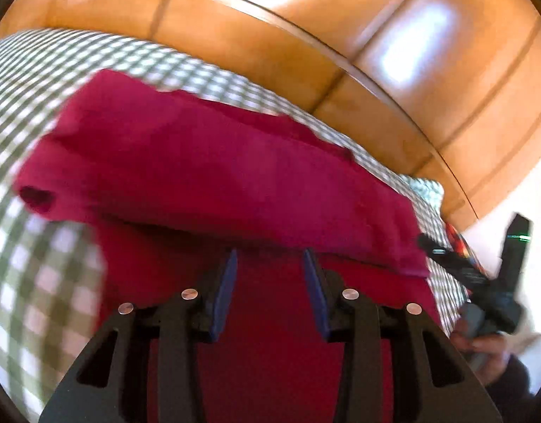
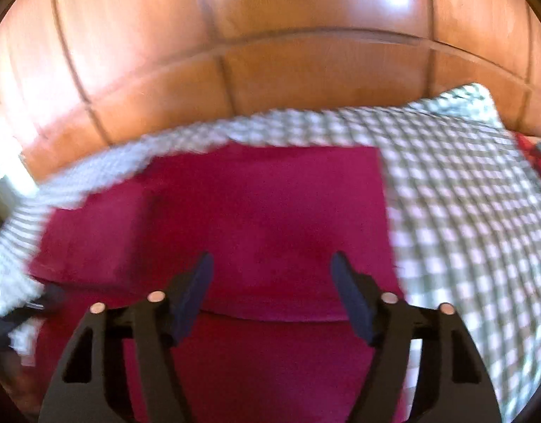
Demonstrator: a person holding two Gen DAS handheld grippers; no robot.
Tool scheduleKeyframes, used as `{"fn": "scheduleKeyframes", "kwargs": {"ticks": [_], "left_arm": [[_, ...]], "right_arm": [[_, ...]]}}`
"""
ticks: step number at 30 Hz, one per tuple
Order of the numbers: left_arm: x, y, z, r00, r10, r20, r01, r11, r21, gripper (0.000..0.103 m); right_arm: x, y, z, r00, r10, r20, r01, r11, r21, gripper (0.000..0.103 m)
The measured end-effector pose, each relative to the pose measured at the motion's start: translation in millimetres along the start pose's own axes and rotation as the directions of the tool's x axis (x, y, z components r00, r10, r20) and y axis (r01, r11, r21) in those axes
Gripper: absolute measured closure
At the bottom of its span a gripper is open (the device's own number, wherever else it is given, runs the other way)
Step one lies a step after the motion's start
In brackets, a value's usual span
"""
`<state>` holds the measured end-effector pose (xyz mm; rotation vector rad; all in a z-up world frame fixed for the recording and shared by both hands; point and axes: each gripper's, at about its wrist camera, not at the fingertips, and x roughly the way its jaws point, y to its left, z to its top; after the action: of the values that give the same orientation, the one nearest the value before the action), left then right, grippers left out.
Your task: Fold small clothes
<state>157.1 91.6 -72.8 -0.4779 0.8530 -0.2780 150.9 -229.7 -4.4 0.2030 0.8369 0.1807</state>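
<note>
A crimson garment (image 1: 207,172) lies on a green-and-white checked cloth (image 1: 34,282), with its far part folded over the near part. My left gripper (image 1: 270,257) hovers open above the near layer, just before the fold's edge, holding nothing. The right gripper shows at the left wrist view's right edge (image 1: 482,282), in a hand. In the right wrist view the same garment (image 2: 263,211) fills the middle on the checked cloth (image 2: 464,211). My right gripper (image 2: 272,261) is open over the garment's folded edge, empty. Both views are motion-blurred.
A glossy wooden panel (image 1: 305,35) rises behind the cloth; it also shows in the right wrist view (image 2: 270,35). A red patterned item (image 2: 534,155) lies at the far right edge of the checked cloth.
</note>
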Motion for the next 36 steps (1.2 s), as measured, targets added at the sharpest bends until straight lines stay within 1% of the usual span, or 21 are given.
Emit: {"fn": "scheduleKeyframes", "kwargs": {"ticks": [1, 2, 4, 5, 6, 7, 8, 10, 12, 14, 16, 18, 20, 22, 24, 25, 27, 29, 31, 33, 36], "left_arm": [[-1, 6, 2, 1.000, 0.013, 0.006, -0.013, 1.000, -0.021, 0.065], [-2, 12, 3, 1.000, 0.024, 0.013, -0.024, 0.999, -0.038, 0.065], [-4, 22, 2, 1.000, 0.024, 0.020, -0.023, 0.997, -0.068, 0.065], [-3, 25, 2, 0.999, 0.027, 0.018, -0.025, 0.997, -0.076, 0.065], [0, 28, 0, 0.999, 0.032, 0.014, -0.030, 0.997, -0.076, 0.065], [5, 31, -2, 0.999, 0.040, 0.006, -0.039, 0.997, -0.073, 0.065], [8, 35, -4, 0.999, 0.038, 0.006, -0.037, 0.996, -0.078, 0.065], [11, 34, -3, 0.999, 0.032, 0.011, -0.031, 0.996, -0.081, 0.065], [11, 36, -2, 1.000, 0.026, 0.012, -0.025, 0.996, -0.083, 0.065], [11, 37, -2, 1.000, 0.021, 0.013, -0.020, 0.996, -0.082, 0.065], [12, 36, -3, 1.000, 0.023, 0.016, -0.022, 0.997, -0.078, 0.065], [11, 35, -3, 1.000, 0.023, 0.011, -0.022, 0.997, -0.074, 0.065], [11, 36, -2, 1.000, 0.020, 0.010, -0.019, 0.997, -0.080, 0.065], [11, 36, -2, 1.000, 0.021, 0.009, -0.020, 0.996, -0.082, 0.065], [10, 35, -1, 1.000, 0.029, 0.008, -0.028, 0.996, -0.082, 0.065], [9, 34, -1, 0.999, 0.033, 0.008, -0.032, 0.996, -0.084, 0.065], [8, 32, 0, 0.999, 0.046, 0.006, -0.045, 0.995, -0.085, 0.065], [7, 30, 0, 0.998, 0.061, 0.002, -0.061, 0.995, -0.084, 0.065], [5, 28, 1, 0.996, 0.086, -0.004, -0.086, 0.993, -0.076, 0.065], [3, 27, 0, 0.994, 0.107, -0.010, -0.108, 0.992, -0.064, 0.067], [-4, 28, -1, 0.994, 0.105, -0.032, -0.107, 0.992, -0.068, 0.068]], "right_arm": [[4, 11, 3, 0.999, 0.045, -0.023, -0.045, 0.999, -0.009, 0.046], [12, 26, 5, 0.994, 0.092, -0.055, -0.093, 0.996, -0.017, 0.048], [29, 43, 8, 0.986, 0.129, -0.106, -0.133, 0.991, -0.026, 0.049], [45, 55, 7, 0.979, 0.130, -0.154, -0.137, 0.990, -0.036, 0.049], [55, 61, 6, 0.976, 0.121, -0.182, -0.131, 0.991, -0.041, 0.052], [67, 68, 5, 0.972, 0.110, -0.208, -0.122, 0.991, -0.048, 0.066], [73, 74, 5, 0.973, 0.090, -0.211, -0.107, 0.992, -0.070, 0.073], [73, 85, 7, 0.978, 0.072, -0.197, -0.095, 0.989, -0.111, 0.098], [61, 93, 11, 0.985, 0.054, -0.163, -0.081, 0.983, -0.164, 0.098], [39, 99, 18, 0.996, 0.026, -0.090, -0.047, 0.970, -0.237, 0.098], [16, 97, 25, 1.000, 0.004, -0.019, -0.009, 0.964, -0.265, 0.098], [-4, 89, 34, 0.998, -0.024, 0.052, 0.037, 0.962, -0.269, 0.098], [-24, 70, 44, 0.989, -0.082, 0.120, 0.110, 0.962, -0.251, 0.098], [-31, 43, 50, 0.980, -0.139, 0.142, 0.166, 0.965, -0.204, 0.098], [-31, 12, 51, 0.972, -0.195, 0.132, 0.213, 0.967, -0.138, 0.098], [-27, -8, 48, 0.969, -0.222, 0.109, 0.233, 0.968, -0.092, 0.098], [-13, -40, 38, 0.971, -0.236, 0.036, 0.237, 0.971, -0.013, 0.098], [7, -64, 17, 0.961, -0.274, -0.043, 0.275, 0.961, 0.020, 0.098], [22, -74, -2, 0.956, -0.279, -0.087, 0.283, 0.958, 0.039, 0.099], [21, -77, -14, 0.957, -0.283, -0.067, 0.286, 0.958, 0.034, 0.099], [19, -71, -14, 0.955, -0.289, -0.062, 0.291, 0.957, 0.016, 0.098]]}}
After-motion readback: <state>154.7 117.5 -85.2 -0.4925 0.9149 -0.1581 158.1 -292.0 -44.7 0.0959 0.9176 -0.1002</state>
